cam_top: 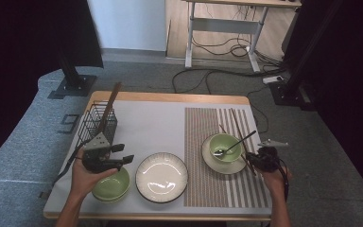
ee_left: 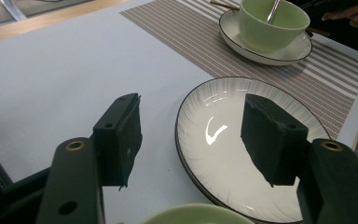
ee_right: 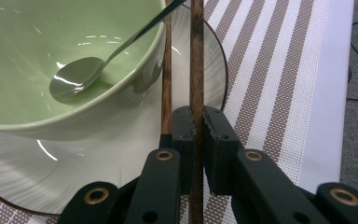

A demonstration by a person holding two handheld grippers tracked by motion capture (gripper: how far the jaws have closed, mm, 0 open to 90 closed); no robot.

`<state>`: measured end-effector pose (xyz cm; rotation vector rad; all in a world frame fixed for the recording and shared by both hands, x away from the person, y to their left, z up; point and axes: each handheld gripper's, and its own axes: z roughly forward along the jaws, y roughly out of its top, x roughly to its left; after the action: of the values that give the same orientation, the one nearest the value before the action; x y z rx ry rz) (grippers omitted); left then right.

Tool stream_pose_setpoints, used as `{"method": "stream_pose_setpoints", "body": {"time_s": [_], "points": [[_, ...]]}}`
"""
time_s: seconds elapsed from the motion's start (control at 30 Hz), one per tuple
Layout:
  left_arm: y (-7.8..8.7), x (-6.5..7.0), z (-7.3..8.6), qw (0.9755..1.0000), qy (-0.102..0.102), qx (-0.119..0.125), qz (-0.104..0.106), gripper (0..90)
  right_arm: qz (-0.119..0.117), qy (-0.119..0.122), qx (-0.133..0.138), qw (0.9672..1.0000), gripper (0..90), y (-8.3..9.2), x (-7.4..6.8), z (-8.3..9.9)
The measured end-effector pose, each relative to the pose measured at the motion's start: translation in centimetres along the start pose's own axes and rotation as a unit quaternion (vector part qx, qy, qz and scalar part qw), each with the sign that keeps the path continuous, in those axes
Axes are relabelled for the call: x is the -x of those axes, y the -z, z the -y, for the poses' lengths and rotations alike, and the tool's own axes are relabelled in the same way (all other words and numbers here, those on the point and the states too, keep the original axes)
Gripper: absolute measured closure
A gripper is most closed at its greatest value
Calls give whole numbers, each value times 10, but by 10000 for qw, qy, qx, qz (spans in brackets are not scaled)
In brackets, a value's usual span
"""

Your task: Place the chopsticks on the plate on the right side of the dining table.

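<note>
Right gripper (ee_right: 195, 126) is clamped on one brown chopstick (ee_right: 196, 56); a second chopstick (ee_right: 166, 93) lies just left of the jaws, against the saucer (ee_right: 98, 154). Beyond, a spoon (ee_right: 77, 79) rests in the green bowl (ee_right: 23, 93). Left gripper (ee_left: 191, 135) hangs wide open, empty, over the white plate (ee_left: 223, 154).

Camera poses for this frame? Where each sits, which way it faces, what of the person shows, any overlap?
High view: above the person's side, looking forward and down at the table; both forearms, left gripper, right gripper.
Left gripper view: along open jaws, over the white plate.
Right gripper view: along jaws shut on a chopstick beside the green bowl.
All three views share the bowl with the spoon.
</note>
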<state>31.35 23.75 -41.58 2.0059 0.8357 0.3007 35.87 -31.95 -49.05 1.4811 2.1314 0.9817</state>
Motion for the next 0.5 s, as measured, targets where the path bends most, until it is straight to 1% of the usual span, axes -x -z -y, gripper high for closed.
{"method": "stream_pose_setpoints", "body": {"time_s": [0.3,0.5], "points": [[1,0,0,10000,8,17,13,379,-3,44,-16,10000,839,-3,-2,-2],[0,0,0,10000,11,18,25,379,39,109,-21,9999,838,-5,-3,-3]]}}
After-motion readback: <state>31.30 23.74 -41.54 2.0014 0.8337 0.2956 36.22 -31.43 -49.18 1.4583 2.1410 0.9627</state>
